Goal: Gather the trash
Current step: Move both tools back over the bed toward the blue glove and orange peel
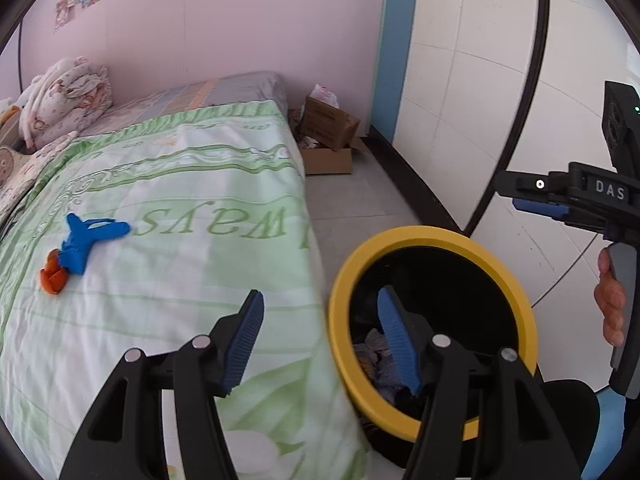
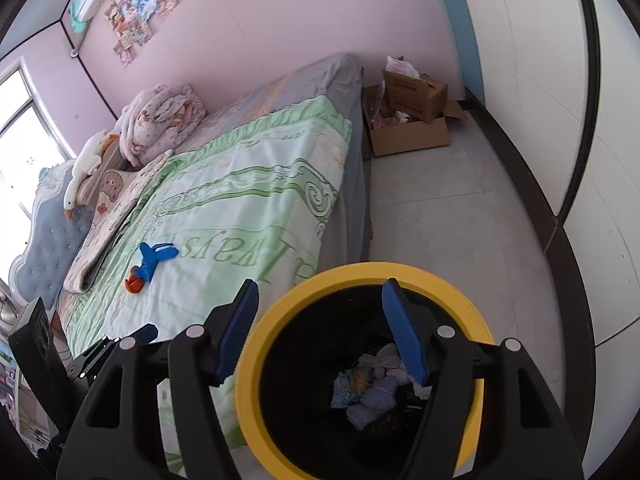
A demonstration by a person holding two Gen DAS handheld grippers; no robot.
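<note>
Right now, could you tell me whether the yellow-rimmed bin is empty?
Not empty: the yellow-rimmed bin holds crumpled trash at its bottom, well below the rim.

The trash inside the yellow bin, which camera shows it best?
The right wrist view. It looks almost straight down into the yellow bin, so the crumpled trash on the bottom shows clearly. The left wrist view sees the bin at a slant, with only a sliver of trash behind its own tool.

You faced pink walls [image 2: 280, 20], a bed [image 2: 256, 200] under green covers, grey floor [image 2: 440, 208], and a bright window [image 2: 24, 128].
</note>
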